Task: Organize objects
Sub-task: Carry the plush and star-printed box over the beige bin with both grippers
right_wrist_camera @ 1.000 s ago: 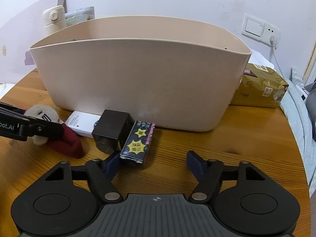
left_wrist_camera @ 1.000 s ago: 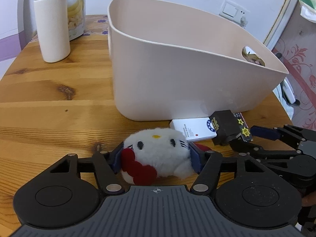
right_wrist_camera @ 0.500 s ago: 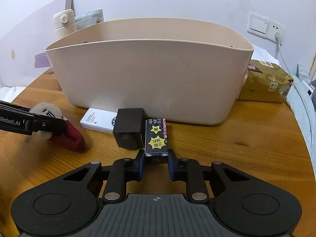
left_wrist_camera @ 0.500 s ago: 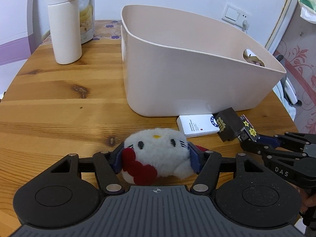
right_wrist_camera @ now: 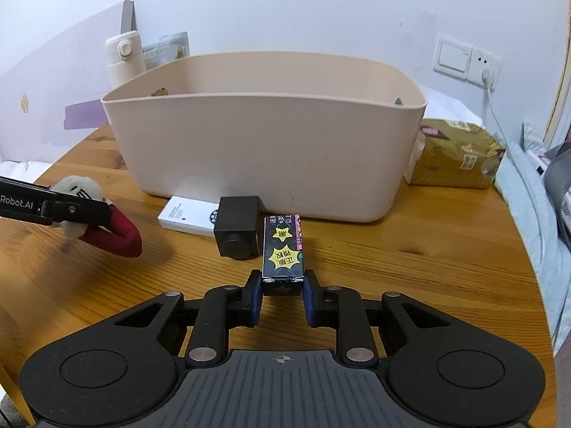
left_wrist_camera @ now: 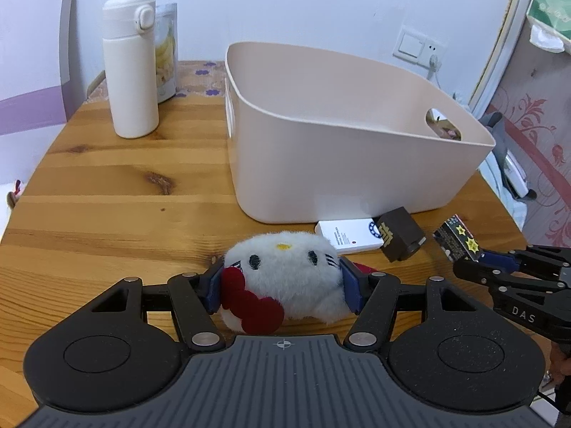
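My left gripper [left_wrist_camera: 280,287] is shut on a white plush toy with a red bow [left_wrist_camera: 282,271], held above the wooden table; the toy also shows in the right wrist view [right_wrist_camera: 76,192]. My right gripper [right_wrist_camera: 283,294] is shut on a dark box with yellow stars [right_wrist_camera: 283,249], lifted off the table; it also shows in the left wrist view [left_wrist_camera: 456,237]. A beige bin [left_wrist_camera: 321,164] stands behind both and looks empty where I see inside. A white card box [right_wrist_camera: 187,215] and a dark brown cube [right_wrist_camera: 237,226] lie at the bin's front wall.
A white flask [left_wrist_camera: 130,66] and a snack pouch [left_wrist_camera: 166,51] stand at the back left of the round wooden table [left_wrist_camera: 107,185]. A gold packet [right_wrist_camera: 456,153] lies right of the bin. A wall socket with a cable [right_wrist_camera: 483,67] is behind.
My right gripper has shut on the starred box and lifted it away from the brown cube. My left gripper has risen and drawn back with the plush toy.
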`<state>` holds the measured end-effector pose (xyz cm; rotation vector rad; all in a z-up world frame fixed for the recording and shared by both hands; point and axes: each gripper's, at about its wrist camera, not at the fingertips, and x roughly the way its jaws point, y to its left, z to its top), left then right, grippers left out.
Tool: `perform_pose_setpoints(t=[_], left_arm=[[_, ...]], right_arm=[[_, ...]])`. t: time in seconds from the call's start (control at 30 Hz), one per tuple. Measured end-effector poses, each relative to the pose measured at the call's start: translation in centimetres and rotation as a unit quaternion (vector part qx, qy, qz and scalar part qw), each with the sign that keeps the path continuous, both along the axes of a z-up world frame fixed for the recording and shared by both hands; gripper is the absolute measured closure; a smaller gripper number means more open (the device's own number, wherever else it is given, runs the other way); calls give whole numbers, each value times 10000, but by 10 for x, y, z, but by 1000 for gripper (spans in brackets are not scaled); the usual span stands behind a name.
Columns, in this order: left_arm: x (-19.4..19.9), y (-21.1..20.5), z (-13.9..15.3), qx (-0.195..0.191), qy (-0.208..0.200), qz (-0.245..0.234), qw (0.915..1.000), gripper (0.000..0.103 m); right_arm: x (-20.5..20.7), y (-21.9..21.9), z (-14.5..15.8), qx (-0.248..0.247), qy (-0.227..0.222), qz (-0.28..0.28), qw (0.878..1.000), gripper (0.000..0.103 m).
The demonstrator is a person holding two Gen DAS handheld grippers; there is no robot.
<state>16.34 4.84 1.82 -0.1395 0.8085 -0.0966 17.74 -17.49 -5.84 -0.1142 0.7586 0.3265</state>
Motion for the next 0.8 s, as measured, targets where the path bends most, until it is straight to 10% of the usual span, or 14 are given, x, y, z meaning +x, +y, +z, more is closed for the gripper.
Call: perform_pose_setpoints(t=[0.8], left_arm=[[-10, -11, 51, 98, -709, -132, 9973, 39]], right_arm=[[-26, -19, 54, 85, -802, -230, 9965, 81]])
